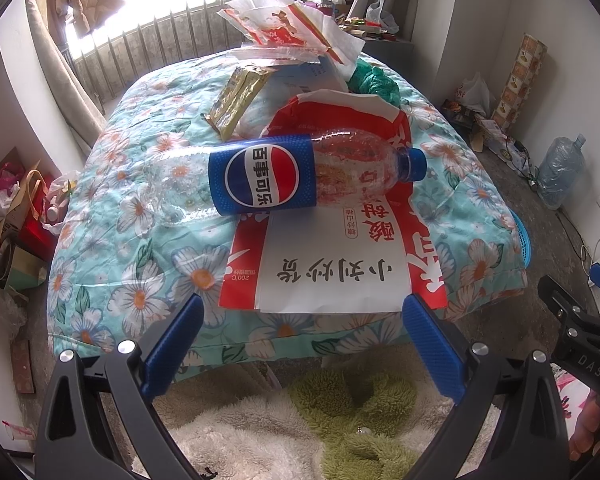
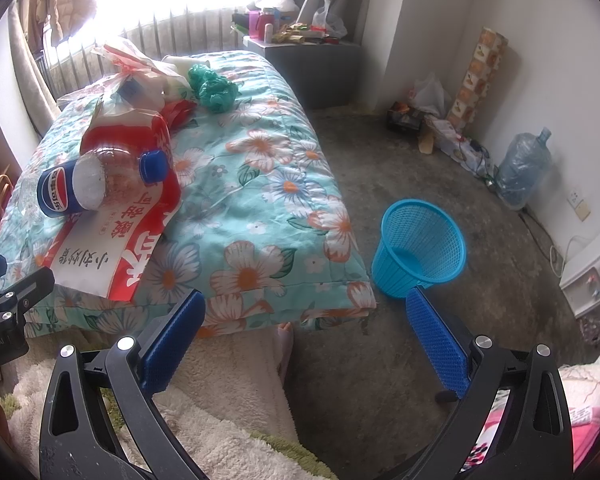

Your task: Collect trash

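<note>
A bed covered by a floral quilt (image 1: 148, 216) holds a scatter of trash. Nearest the foot lies a flat red-and-white paper bag (image 1: 332, 264), its lower edge just at the quilt's edge. An empty clear cola bottle (image 1: 284, 176) with a blue label and blue cap lies on its side across the bag's upper part, cap pointing right. Farther back are a gold foil wrapper (image 1: 240, 96), a crumpled green plastic bag (image 2: 212, 86) and a heap of white and red wrappers (image 1: 292, 28) by the window.

The left tongs (image 1: 302, 316) hang just short of the paper bag, spread wide and empty, the blue pads flanking its near edge. The right tongs (image 2: 314, 316) are also spread wide and empty, off the bed's corner, aimed toward a blue mesh waste basket (image 2: 420, 248) standing tilted on the concrete floor just beside the bed.

The step in hand looks like the first pickup, with the bottle as the likely target. To do it well, the left tongs should reach over the bag and close across the labelled middle, squarely across its width, since the round body could roll or squirt out. Grip firmly but slowly because thin plastic crumples. The bag below may drag along if the pads catch it.
</note>
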The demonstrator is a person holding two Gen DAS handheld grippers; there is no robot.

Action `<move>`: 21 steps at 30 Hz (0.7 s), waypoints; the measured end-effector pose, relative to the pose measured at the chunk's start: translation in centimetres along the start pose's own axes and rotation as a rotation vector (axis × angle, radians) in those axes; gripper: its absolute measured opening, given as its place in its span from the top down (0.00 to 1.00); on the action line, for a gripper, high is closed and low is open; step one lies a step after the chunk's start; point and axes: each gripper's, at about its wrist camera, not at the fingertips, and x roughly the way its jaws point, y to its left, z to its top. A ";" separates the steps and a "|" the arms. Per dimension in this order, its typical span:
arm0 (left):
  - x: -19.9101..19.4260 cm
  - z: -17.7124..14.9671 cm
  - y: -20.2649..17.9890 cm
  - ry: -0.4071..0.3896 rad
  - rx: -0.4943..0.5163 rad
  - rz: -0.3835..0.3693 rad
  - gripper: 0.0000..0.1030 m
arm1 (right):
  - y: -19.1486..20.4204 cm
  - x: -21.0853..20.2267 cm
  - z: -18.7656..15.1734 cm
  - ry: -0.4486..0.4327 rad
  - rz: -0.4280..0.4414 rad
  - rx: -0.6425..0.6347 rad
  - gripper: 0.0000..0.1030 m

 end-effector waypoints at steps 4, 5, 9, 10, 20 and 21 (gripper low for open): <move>-0.1 -0.1 -0.1 -0.001 0.000 0.001 0.05 | 0.1 0.0 0.1 0.000 0.000 0.000 0.06; -0.1 -0.1 -0.1 -0.001 0.000 0.001 0.05 | 0.1 0.0 0.1 0.000 0.000 0.000 0.06; 0.0 0.0 0.0 0.000 0.000 0.000 0.05 | 0.1 0.0 0.2 0.000 0.000 0.000 0.06; 0.0 0.0 0.0 0.001 0.000 0.000 0.05 | 0.1 0.0 0.2 0.000 0.001 0.001 0.06; -0.2 -0.1 -0.1 0.002 -0.001 0.001 0.05 | 0.1 -0.1 0.1 0.000 0.000 0.000 0.06; -0.2 -0.1 -0.1 0.002 -0.001 0.001 0.05 | 0.1 -0.1 0.1 0.000 0.000 0.001 0.06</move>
